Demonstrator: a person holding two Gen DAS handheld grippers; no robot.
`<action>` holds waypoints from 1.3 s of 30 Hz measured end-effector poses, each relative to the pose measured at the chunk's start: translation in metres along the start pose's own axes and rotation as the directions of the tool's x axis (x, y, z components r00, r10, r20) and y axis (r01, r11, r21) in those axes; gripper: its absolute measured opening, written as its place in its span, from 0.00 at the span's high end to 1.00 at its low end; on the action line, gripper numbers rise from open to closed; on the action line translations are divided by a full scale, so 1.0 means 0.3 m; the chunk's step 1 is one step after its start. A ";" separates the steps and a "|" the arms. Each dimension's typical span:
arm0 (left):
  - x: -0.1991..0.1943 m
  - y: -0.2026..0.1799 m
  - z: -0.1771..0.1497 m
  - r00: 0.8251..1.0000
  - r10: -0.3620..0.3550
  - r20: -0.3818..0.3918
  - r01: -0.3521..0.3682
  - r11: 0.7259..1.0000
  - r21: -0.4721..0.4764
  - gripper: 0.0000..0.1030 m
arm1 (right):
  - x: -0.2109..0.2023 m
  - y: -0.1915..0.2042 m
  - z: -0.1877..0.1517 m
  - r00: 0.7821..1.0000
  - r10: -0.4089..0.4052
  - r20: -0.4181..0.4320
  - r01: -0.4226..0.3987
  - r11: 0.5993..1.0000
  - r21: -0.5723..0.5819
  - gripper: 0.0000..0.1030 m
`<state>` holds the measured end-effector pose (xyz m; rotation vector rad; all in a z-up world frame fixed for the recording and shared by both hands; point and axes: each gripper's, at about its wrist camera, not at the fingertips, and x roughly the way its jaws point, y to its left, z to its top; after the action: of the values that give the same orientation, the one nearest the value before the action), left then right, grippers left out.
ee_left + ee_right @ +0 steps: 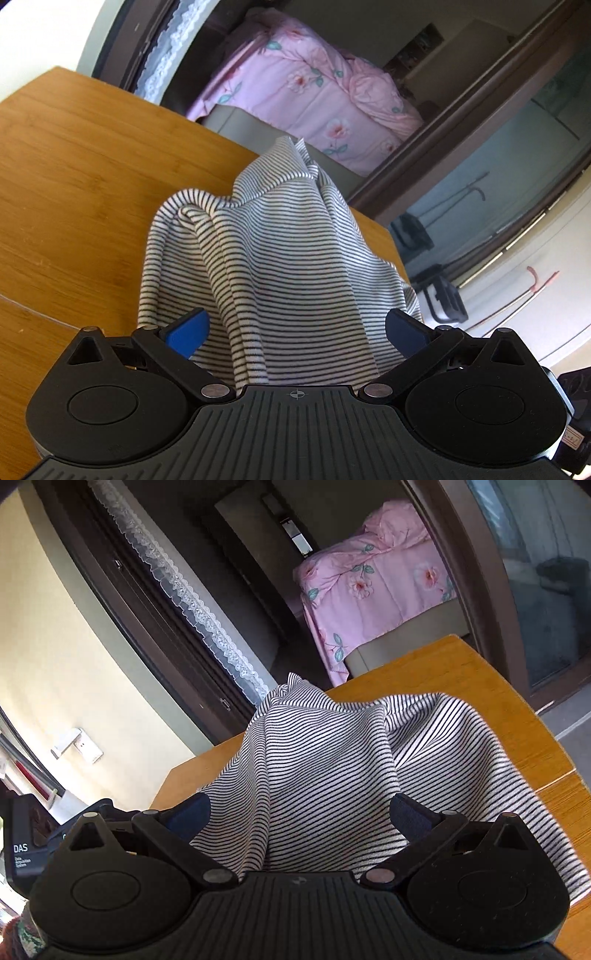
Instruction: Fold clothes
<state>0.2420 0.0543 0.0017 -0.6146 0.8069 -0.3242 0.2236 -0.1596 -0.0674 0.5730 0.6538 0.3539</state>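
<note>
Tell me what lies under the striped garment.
The striped garment lies bunched on the wooden table, whose bare top shows around it. Whatever sits directly beneath the cloth is covered, so nothing else can be confirmed there.

Wooden table [92, 177], pink floral quilt [314, 92], lace curtain [192, 602]

White garment with thin dark horizontal stripes [280, 266], crumpled and bunched into upright folds, resting on the wooden table [81, 177]
</note>
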 end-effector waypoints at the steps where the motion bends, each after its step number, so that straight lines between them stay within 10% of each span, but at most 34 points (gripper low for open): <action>1: 0.016 0.008 0.001 1.000 -0.016 -0.026 0.015 1.000 -0.018 0.00 | 0.010 -0.019 -0.007 1.000 0.017 -0.015 -0.016 0.999 0.035 0.00; 11: 0.059 0.047 0.048 0.993 -0.093 -0.076 0.078 0.981 -0.179 0.00 | 0.031 -0.073 -0.075 0.993 0.113 -0.020 -0.112 0.993 0.024 0.00; 16: 0.072 -0.034 0.000 0.998 0.055 -0.044 -0.053 0.997 0.049 0.77 | 0.028 -0.039 -0.074 0.988 0.112 -0.107 -0.116 0.993 -0.030 0.00; 19: 0.024 -0.027 0.000 0.999 0.050 -0.008 -0.049 0.997 0.061 0.90 | 0.008 0.009 -0.102 0.974 0.116 -0.195 -0.140 0.983 -0.115 0.00; 23: -0.174 0.027 0.039 0.990 0.008 0.143 -0.011 1.000 0.020 0.91 | -0.049 0.095 -0.180 0.939 0.125 -0.321 -0.211 0.946 -0.248 0.00; 27: -0.413 0.122 0.109 0.937 0.068 0.342 -0.069 0.998 -0.009 0.91 | -0.117 0.147 -0.242 0.934 0.085 -0.346 -0.211 0.914 -0.345 0.00; 29: -0.476 0.195 0.151 0.931 0.107 0.350 -0.094 0.994 -0.056 0.91 | -0.118 0.167 -0.244 0.940 0.054 -0.338 -0.183 0.914 -0.362 0.00; 33: -0.452 0.310 0.173 0.975 0.128 0.183 -0.115 0.990 -0.078 0.87 | -0.078 0.222 -0.240 0.942 -0.035 -0.333 -0.108 0.909 -0.402 0.00; 37: -0.432 0.357 0.125 0.981 0.171 0.096 -0.168 0.985 -0.041 0.32 | -0.033 0.313 -0.279 0.924 -0.172 -0.342 -0.048 0.834 -0.549 0.00; 39: -0.464 0.350 0.112 0.977 0.177 0.121 -0.179 0.984 0.012 0.25 | -0.012 0.354 -0.302 0.914 -0.229 -0.334 -0.023 0.794 -0.607 0.00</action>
<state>0.1803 0.2178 0.0336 -0.5313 0.7361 -0.1311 0.1476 -0.0425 -0.0609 -0.1628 0.9047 0.5518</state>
